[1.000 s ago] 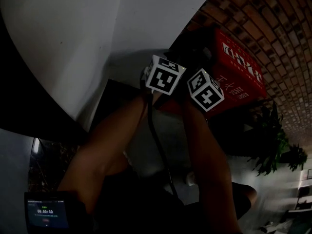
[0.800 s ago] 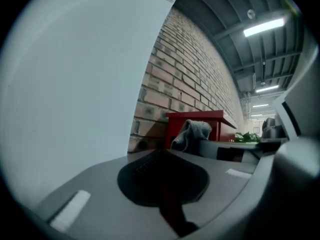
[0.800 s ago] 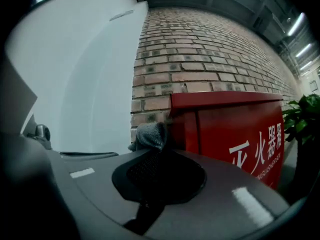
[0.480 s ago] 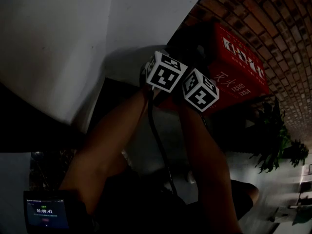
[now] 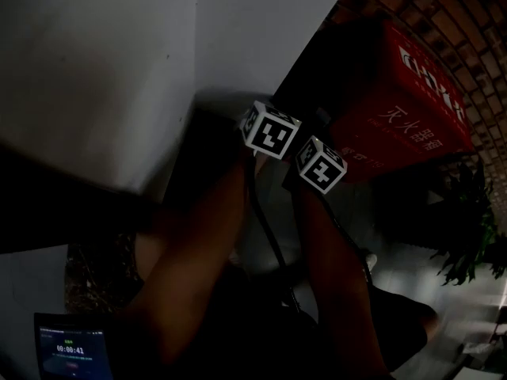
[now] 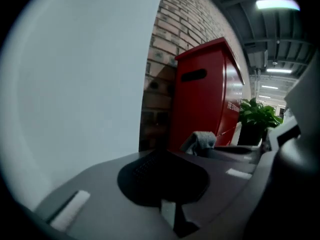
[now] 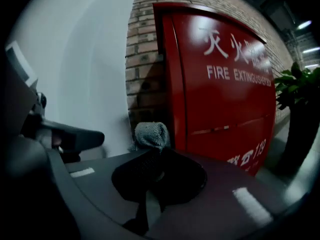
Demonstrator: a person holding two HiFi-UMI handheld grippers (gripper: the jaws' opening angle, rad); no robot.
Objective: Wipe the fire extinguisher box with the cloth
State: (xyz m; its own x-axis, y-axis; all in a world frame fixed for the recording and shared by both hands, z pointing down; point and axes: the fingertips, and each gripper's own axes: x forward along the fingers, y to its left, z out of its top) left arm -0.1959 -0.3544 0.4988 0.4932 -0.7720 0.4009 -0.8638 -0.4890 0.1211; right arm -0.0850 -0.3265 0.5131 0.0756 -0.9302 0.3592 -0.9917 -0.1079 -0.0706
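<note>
The right gripper [image 7: 152,156] pinches the grey cloth [image 7: 151,134], seemingly soft and light, by a fold. The red fire extinguisher box [image 7: 220,84] looks rigid. The left gripper [image 6: 160,158] has its jaws together, empty.

An indoor passage or lobby of an office or public building is suggested. A brick wall [image 7: 145,59] is met by a smooth white wall [image 6: 85,84], and a red fire extinguisher box [image 7: 225,99], lettered in Chinese and English, is set against the bricks. A potted plant [image 6: 256,115] is placed just beside the box. Overhead, an open ceiling [image 6: 260,39] with bare beams is seen, lit by long strip lights [image 6: 277,4].
</note>
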